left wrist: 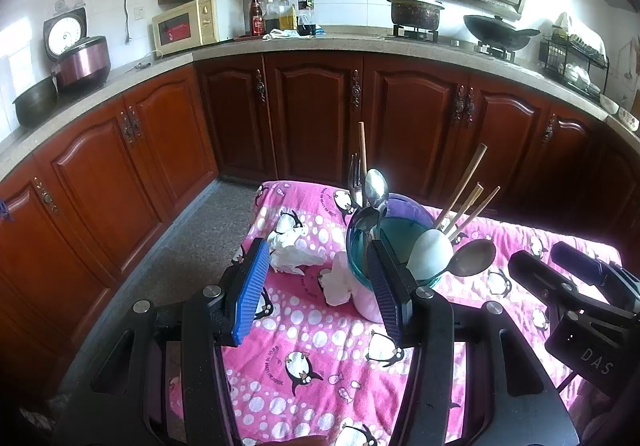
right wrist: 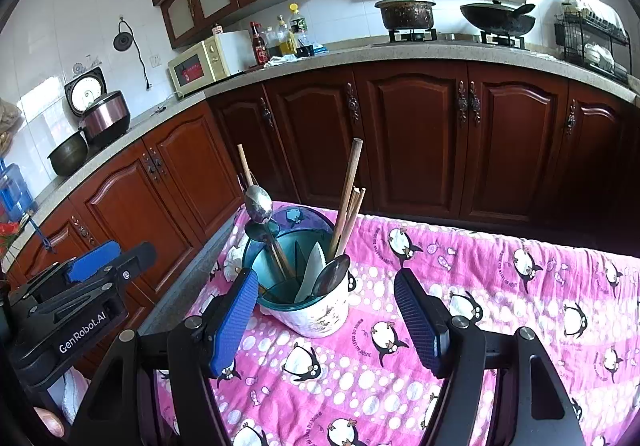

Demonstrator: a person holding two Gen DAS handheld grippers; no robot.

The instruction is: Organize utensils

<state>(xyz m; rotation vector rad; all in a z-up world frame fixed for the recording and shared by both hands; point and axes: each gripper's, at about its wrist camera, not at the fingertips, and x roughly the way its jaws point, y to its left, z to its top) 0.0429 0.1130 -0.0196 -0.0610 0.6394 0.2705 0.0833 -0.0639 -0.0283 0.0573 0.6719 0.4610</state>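
A white utensil holder with a teal insert point(right wrist: 320, 310) stands on the pink penguin cloth point(right wrist: 500, 318). It holds metal spoons point(right wrist: 259, 201), wooden chopsticks point(right wrist: 348, 197) and a white scoop point(right wrist: 312, 270). In the left wrist view the holder point(left wrist: 360, 258) sits just ahead of my right-hand finger, with spoons point(left wrist: 376, 185), a fork point(left wrist: 354, 181), chopsticks point(left wrist: 464, 189) and a white ladle point(left wrist: 432, 250). My left gripper point(left wrist: 316, 290) is open and empty. My right gripper point(right wrist: 328, 314) is open and empty, its fingers on either side of the holder's near face.
Crumpled white tissue point(left wrist: 296, 250) lies on the cloth left of the holder. The table's far edge drops to a grey floor point(left wrist: 188, 246). Dark wood cabinets point(right wrist: 412, 133) and a worktop with a microwave point(left wrist: 196, 25), pots and bottles stand beyond.
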